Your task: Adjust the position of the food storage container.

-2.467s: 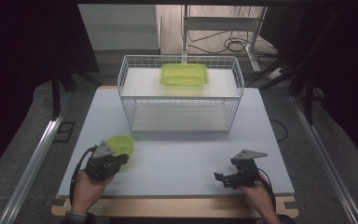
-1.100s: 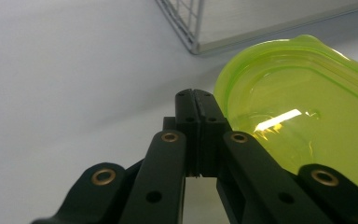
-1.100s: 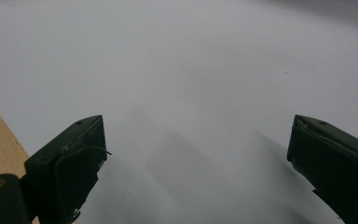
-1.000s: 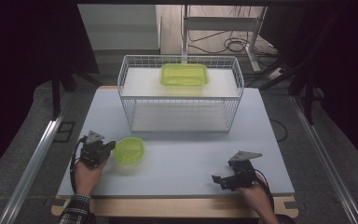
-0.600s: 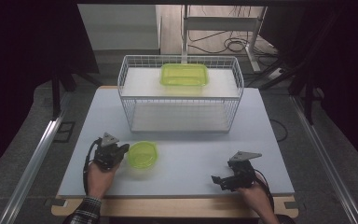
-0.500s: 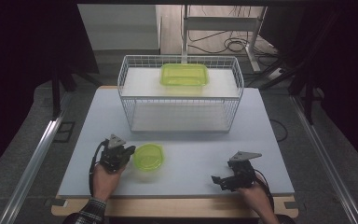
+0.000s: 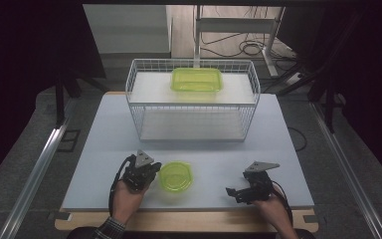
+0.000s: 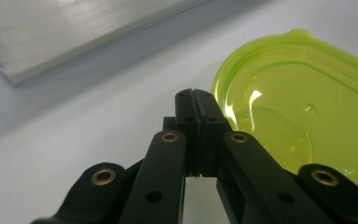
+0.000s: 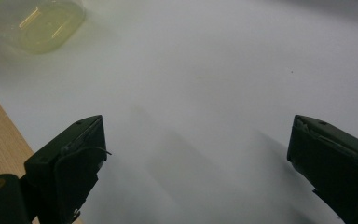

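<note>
Currently on the table, taking the wire basket at its far middle as landmark:

Item 1, green lid: round, translucent, lying flat on the pale table top, in front of the wire basket and a little to its left, well apart from it. In the left gripper view the lid sits just right of the jaw tips, its rim close against them; whether rim and jaws touch cannot be told.

Item 2, left gripper: held in the person's left hand, in front of the wire basket's left half, immediately beside the lid's left edge. In the left gripper view the gripper has its two black jaws pressed together with nothing between them.

Item 3, right gripper: held in the person's right hand, in front of the wire basket's right half, near the table's front edge and well apart from the lid. In the right gripper view the gripper has its jaws standing wide apart over bare table, with the lid blurred at the far upper left.

Item 4, green container: rectangular, translucent, resting on the upper shelf inside the wire basket, roughly at its middle.

Item 5, wire basket: white, open-topped, standing on the far half of the table
</note>
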{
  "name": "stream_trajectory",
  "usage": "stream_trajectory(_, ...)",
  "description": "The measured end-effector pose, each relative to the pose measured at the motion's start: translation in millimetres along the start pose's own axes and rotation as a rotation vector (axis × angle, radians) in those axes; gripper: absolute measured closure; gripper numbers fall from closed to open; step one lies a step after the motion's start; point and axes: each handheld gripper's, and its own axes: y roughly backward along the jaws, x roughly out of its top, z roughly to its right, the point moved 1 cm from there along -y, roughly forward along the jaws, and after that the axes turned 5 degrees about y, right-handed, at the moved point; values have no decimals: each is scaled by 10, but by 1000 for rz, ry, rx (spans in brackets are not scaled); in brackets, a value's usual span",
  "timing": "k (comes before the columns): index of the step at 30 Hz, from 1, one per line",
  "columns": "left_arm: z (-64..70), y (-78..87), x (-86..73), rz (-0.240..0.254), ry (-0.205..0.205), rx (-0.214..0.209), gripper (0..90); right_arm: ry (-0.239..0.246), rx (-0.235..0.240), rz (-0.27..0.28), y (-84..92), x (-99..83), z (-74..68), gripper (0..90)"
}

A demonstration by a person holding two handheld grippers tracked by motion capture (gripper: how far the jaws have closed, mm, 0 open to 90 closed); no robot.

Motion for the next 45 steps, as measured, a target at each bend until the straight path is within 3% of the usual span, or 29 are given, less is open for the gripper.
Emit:
stream_trajectory(3,-54,64,-72,-2,12,-6,898,0,1,0,1,-2,4,48)
stream_trajectory(5,-79,77,-159,-28,15,-13,897,0,2,0,0,-2,3,49)
stream_trajectory(8,-81,70,-294,-80,13,-72,897,0,3,-1,-1,0,-5,49)
stream_trajectory(11,-6,48,-364,-123,-19,-113,897,5,5,-5,-9,-2,-4,49)
stream_trajectory(19,158,-76,-363,-158,-74,-153,894,10,9,-12,-22,-4,-14,49)
stream_trajectory(28,343,-231,-302,-141,-81,-194,882,25,16,-24,-54,-1,-37,49)
stream_trajectory(33,379,-298,-315,-153,-88,-185,862,30,19,-24,-59,3,-49,49)
stream_trajectory(36,351,-225,-320,-137,-88,-161,796,28,20,-20,-50,3,-47,49)
stream_trajectory(45,178,67,-333,-42,-32,-155,444,40,18,11,-18,23,-63,48)
